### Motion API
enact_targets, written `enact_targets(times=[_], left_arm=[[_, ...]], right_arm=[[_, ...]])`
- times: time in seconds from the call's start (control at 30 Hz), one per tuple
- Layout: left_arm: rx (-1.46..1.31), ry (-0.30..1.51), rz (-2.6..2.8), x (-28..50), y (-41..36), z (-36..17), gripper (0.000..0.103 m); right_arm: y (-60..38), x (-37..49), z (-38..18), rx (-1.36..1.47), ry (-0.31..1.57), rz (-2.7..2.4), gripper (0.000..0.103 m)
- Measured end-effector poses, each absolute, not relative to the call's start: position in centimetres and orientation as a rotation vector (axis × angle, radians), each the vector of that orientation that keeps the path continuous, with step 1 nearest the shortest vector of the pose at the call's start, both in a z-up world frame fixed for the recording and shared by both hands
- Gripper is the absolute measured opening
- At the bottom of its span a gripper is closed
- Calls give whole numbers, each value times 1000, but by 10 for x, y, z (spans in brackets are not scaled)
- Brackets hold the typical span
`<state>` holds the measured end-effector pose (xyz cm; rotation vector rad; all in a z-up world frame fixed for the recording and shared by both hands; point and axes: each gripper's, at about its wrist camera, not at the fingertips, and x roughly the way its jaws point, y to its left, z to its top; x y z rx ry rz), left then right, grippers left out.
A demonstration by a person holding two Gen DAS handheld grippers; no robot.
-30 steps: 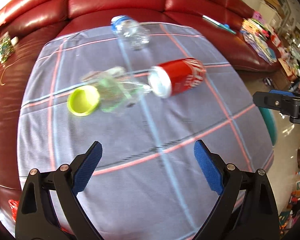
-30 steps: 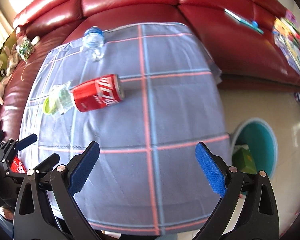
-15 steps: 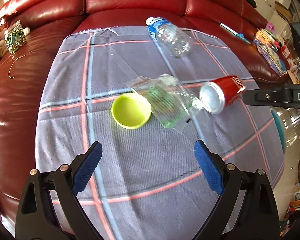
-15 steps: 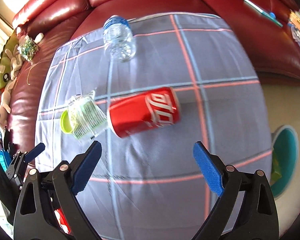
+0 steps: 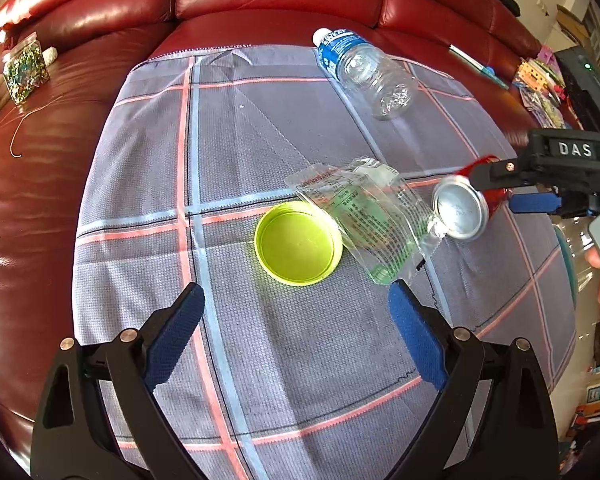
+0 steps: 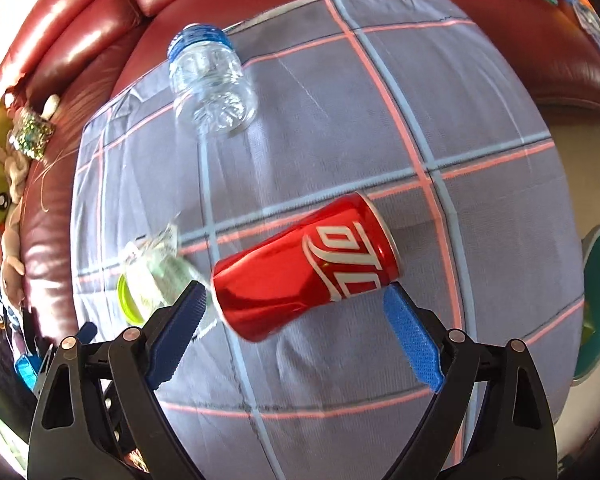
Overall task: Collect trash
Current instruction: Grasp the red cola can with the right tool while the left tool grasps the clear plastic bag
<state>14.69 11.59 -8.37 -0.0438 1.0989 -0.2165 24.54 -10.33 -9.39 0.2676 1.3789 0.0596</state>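
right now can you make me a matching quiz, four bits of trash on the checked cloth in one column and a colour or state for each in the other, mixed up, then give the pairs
Things:
1. soda can
2. water bottle
3. round lid
4. plastic wrapper

Descriptions:
A. lime green, lying open side up
B. red, lying on its side
C. clear and flat, with green print
D. clear, with a blue label near its neck

Pairs: 1-B, 2-D, 3-A, 4-C
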Motion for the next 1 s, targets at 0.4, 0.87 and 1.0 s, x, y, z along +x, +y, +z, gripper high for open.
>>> enact_targets(times=[0.4,0.87,1.0], left_arm=[[-37,1108,-214,158,113,-86,89],[29,1115,-319,189,61,-83,65],[68,1146,-353,192,37,-90,61]], right_arm=[[-91,274,-116,220,1390,84,87],[-142,255,-114,148,1326,110,66],[-166,244,-114,176,1322,111,66]])
